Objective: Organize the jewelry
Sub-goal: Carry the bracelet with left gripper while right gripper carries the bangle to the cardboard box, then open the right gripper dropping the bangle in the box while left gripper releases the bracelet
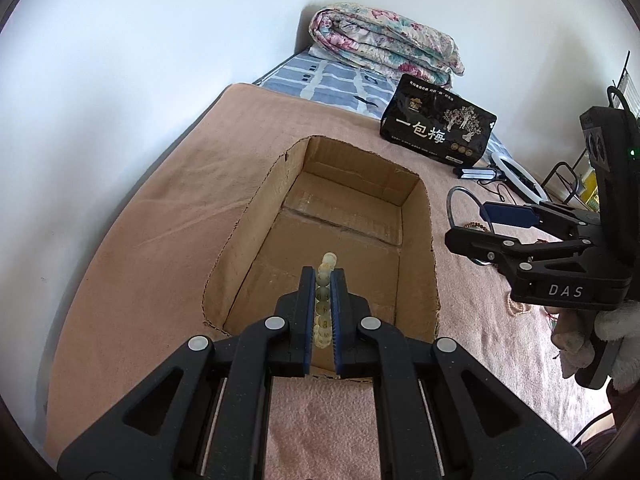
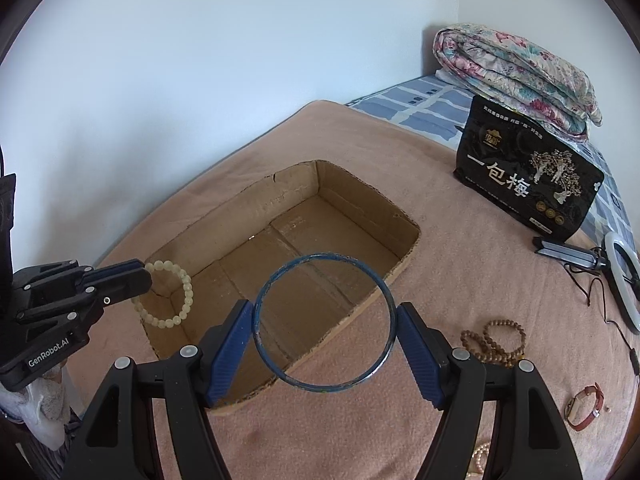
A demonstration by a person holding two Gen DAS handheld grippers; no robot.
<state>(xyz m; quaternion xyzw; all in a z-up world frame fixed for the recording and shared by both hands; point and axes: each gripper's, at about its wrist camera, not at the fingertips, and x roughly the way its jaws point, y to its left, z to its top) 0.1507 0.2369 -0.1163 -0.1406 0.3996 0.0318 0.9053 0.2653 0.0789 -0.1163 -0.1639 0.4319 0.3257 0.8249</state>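
Nearest the lens, the left gripper (image 1: 323, 300) has its jaws pressed almost together, pinching a pale cream beaded bracelet (image 1: 324, 300) edge-on between the blue pads; seen from the right wrist, most of that loop hangs free beyond the fingertips, over the near corner of the open brown cardboard box (image 2: 360, 208). The right gripper (image 2: 324, 320) has its jaws spread wide and braced against opposite sides of a thin, scuffed blue metal bangle (image 2: 323, 323), which stands between them like a hoop, its far arc above the box's near rim and its near arc over the pink blanket on the bed (image 2: 340, 432). The bangle is the likelier thing to go wrong, I judge: it is hard and smooth and held only at two small spots, so a slight tilt or easing of the squeeze could let it pivot, spring out and roll off the blanket. If released here, it may strike the cardboard edge and fall outside. The bracelet, gripped at one short stretch, could swing and catch the box wall or slip bead by bead. With both grippers converging on the same box, they might also bump each other. Beyond the right jaw lie brown wooden bead strands (image 2: 496, 344) and a red-strapped wristwatch (image 2: 584, 406), not yet sorted.
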